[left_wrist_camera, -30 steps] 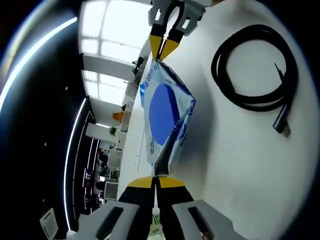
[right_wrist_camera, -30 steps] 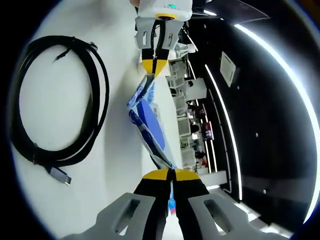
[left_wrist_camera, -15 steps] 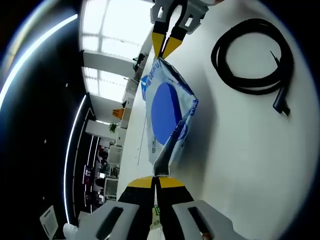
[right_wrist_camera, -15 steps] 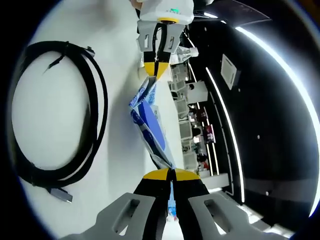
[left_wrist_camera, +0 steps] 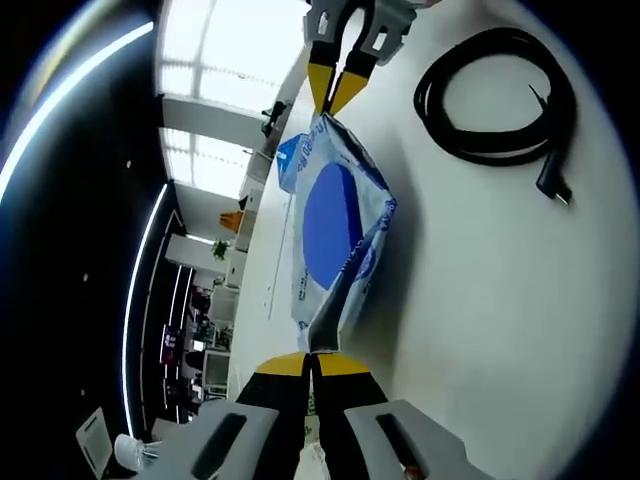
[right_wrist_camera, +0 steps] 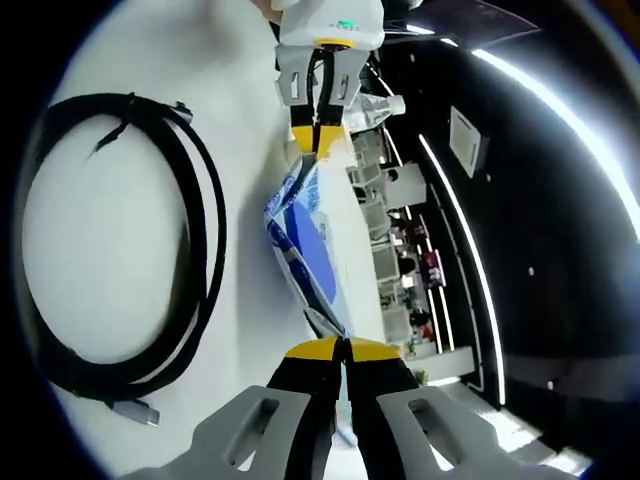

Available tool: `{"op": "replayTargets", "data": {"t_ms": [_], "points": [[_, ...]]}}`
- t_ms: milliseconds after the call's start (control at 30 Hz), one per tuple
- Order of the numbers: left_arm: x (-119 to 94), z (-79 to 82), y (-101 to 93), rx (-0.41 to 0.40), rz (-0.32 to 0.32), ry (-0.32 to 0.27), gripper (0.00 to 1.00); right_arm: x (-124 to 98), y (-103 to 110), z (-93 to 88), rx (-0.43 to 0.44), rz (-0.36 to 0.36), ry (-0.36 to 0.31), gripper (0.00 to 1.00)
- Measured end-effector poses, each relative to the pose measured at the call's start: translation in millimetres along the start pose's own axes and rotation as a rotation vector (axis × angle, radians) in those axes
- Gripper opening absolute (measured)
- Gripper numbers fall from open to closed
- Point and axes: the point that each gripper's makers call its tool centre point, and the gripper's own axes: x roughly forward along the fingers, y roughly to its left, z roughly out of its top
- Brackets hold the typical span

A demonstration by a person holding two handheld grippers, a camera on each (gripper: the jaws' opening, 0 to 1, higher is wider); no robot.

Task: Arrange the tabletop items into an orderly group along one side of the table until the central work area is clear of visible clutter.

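Gripping one corner each, both grippers hold the blue-and-white packet [left_wrist_camera: 338, 228] stretched between them above the white table [left_wrist_camera: 480, 300]. Left gripper [left_wrist_camera: 312, 362]: yellow-tipped jaws clenched on the packet's near corner, at the bottom of the left gripper view. Right gripper [right_wrist_camera: 341, 347]: jaws pinched tight on the opposite corner, bottom of the right gripper view. Each gripper also shows at the far end of the other's view, closed on its end of the packet.

Packet: crinkled plastic, large blue disc on its face, blue printed lettering along the edge too small to read. It casts a soft shadow on the tabletop beside it.

Coiled black cable [left_wrist_camera: 495, 100]: lies flat on the table, well apart from the packet, to the right in the left gripper view and to the left in the right gripper view. Plug end with a metal tip rests at the coil's outer edge.

Surface: plain white, matte, bare around the cable.

Room: dark ceiling with long curved light strips [right_wrist_camera: 545, 90]; bright windows [left_wrist_camera: 215, 60] on the far side; white desks and office clutter in the distance, details blurred.
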Motion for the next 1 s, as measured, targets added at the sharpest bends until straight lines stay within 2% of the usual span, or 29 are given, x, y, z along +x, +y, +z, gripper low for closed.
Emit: {"op": "replayTargets", "data": {"t_ms": [333,1000], "points": [[-0.7,-4.9,-6.1,-0.017,-0.029,0.010,0.00,2.6,10.8,-3.6,0.047,0.058,0.002,0.00],[1.1,-16.1,-17.3,-0.038,-0.056,0.030,0.00,7.0,22.4,-0.6,0.078,0.107,-0.004,0.00]]}}
